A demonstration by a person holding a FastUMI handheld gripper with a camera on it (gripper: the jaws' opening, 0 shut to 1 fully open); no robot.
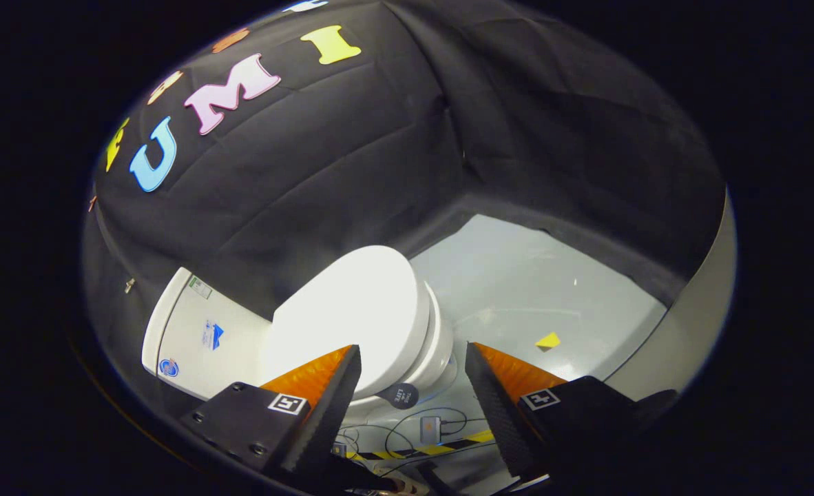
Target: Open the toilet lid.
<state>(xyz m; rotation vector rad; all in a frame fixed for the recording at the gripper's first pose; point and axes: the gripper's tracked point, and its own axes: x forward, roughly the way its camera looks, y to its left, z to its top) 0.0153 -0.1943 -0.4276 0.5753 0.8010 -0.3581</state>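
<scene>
In the gripper view, one toilet is seen standing on the pale floor, close to the black cloth wall. Its lid is down flat on the seat, so it has not been opened yet. One tank is seen behind the lid, on the side by the wall.

The gripper is held with its two fingers spread wide apart, and nothing is held between them. The lid lies just ahead of the fingers and a little toward the left one. The left finger is seen in front of the lid's near side, but whether it touches the lid cannot be told. The lid's long way runs from the tank out to its round front edge, and that front edge is pointed toward the open floor, beyond the gap between the fingers. That edge is likely the place to be lifted.

One small yellow marker is seen on the floor beyond the right finger. Some cables and one striped tape line lie on the floor between the fingers.
</scene>
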